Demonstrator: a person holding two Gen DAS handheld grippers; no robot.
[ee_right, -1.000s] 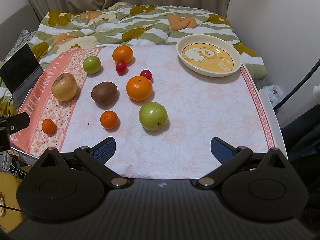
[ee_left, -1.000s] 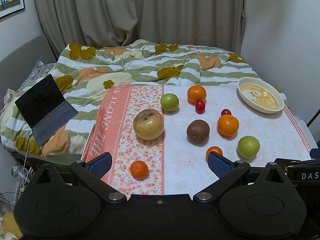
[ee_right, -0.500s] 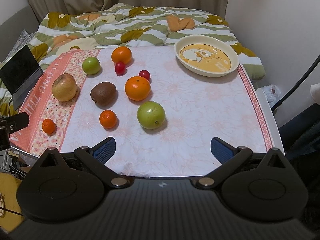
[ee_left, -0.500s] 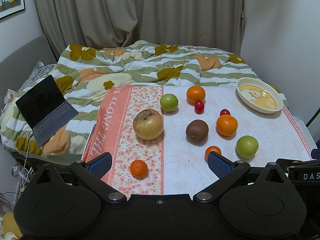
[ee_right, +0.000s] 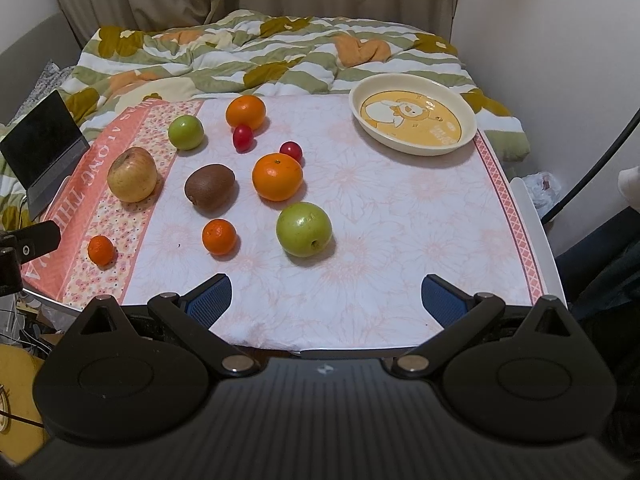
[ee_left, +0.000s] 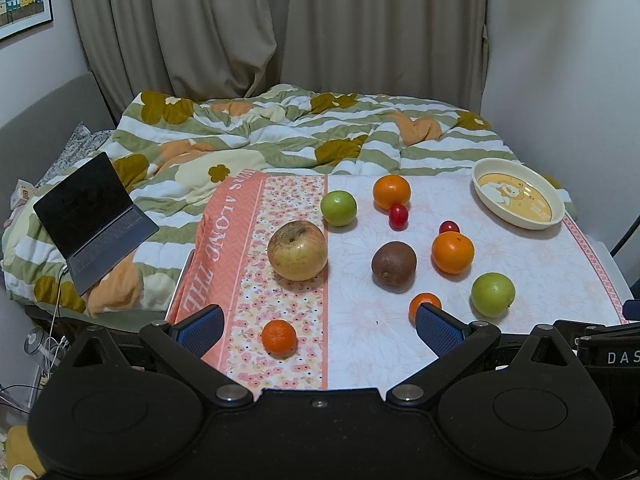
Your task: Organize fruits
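Both cameras have drawn back slightly over the last second, so the fruit sits a little lower and smaller in each view; no fruit has changed position on the desk [ee_right: 400, 280].

Left tool [ee_left: 318, 325]: released, jaws spread wide, nothing between them. It hovers at the near edge of the desk. A small tangerine [ee_left: 279, 337] lies just ahead, between the finger lines. A second small tangerine [ee_left: 425, 305] is partly hidden behind the right fingertip [ee_left: 438, 330].

Right tool [ee_right: 327, 300]: released, jaws spread wide, holding nothing. A green apple [ee_right: 304, 229] lies ahead of it, nearer the left finger, well apart from both pads.

Legible writing:
- Pink border of the cloth [ee_left: 216, 236]: "ALONG THE", remainder cut off.
- Black part at the right edge of the left view [ee_left: 608, 354]: "DAS", remainder out of frame.
- Plate [ee_right: 470, 136]: cartoon print; its text is too small to read.

Fruit layout, right view:
- Yellow-brown apple [ee_right: 132, 175] on the floral strip, left side.
- Kiwi [ee_right: 209, 191] beside a large orange [ee_right: 277, 177], apart.
- Red cherry tomato [ee_right: 291, 150] just behind that orange.
- Second orange [ee_right: 245, 112] at the far edge, with another cherry tomato [ee_right: 242, 137] touching or nearly touching it.
- Second green apple [ee_right: 185, 132] left of that pair.
- Plate at the far right corner, holding no fruit.

A laptop [ee_left: 94, 220] stands open on the striped quilt [ee_left: 280, 128] to the left.
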